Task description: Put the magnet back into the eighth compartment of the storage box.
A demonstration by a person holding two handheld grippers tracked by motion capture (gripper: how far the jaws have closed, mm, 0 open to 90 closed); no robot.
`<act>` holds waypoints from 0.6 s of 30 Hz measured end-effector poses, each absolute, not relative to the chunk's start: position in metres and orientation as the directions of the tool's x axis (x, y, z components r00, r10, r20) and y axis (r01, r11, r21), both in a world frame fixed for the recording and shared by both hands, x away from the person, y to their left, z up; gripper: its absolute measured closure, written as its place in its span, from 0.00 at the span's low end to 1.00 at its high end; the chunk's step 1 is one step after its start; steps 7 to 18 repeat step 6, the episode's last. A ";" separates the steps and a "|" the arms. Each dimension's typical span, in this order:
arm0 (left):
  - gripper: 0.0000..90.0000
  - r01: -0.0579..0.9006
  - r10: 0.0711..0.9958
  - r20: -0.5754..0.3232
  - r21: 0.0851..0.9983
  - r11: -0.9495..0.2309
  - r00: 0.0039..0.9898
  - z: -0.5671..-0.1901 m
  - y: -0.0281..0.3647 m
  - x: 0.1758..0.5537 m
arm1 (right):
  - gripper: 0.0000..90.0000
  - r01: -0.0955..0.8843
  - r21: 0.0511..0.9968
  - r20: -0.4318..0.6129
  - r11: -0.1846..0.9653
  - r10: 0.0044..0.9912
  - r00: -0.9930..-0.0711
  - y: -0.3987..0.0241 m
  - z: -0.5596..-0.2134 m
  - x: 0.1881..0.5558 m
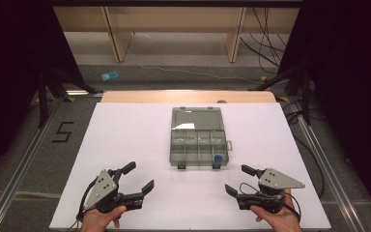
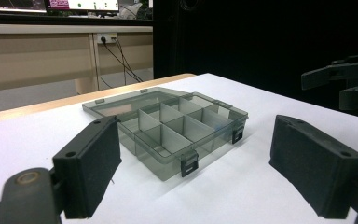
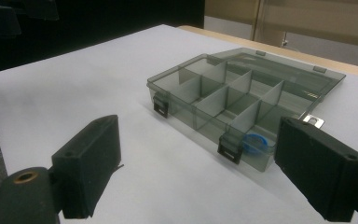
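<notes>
so the grey compartment box (image 1: 199,137) sits around the middle of the white table (image 1: 125,145), a bit toward the far edge, lid closed and its two black latches (image 1: 181,166) facing the near edge. there's a small blue thing (image 1: 218,157) inside the near right compartment. left gripper (image 1: 136,178) and right gripper (image 1: 238,180) both hang near the near edge, jaws spread wide and grasping nothing, each well apart from the box.

The blue object (image 3: 255,141) (behind tinted plastic) is too blurred to identify.
</notes>
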State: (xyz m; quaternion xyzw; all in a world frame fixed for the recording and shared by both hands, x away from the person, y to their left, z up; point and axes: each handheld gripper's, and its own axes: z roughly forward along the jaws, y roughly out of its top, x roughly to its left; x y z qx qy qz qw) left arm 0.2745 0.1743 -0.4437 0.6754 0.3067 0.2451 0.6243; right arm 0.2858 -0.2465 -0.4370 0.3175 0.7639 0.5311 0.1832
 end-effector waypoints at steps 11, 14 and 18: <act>0.18 0.108 0.721 -0.051 0.994 -0.034 0.691 -0.444 0.174 0.274 | 0.18 0.296 0.926 0.059 0.236 0.683 -0.728 -0.247 -0.437 0.286; 0.18 0.108 0.721 -0.051 0.994 -0.034 0.691 -0.444 0.174 0.274 | 0.18 0.296 0.926 0.059 0.236 0.683 -0.728 -0.247 -0.437 0.286; 0.18 0.108 0.721 -0.051 0.994 -0.034 0.691 -0.444 0.174 0.274 | 0.18 0.296 0.926 0.059 0.236 0.683 -0.728 -0.247 -0.437 0.286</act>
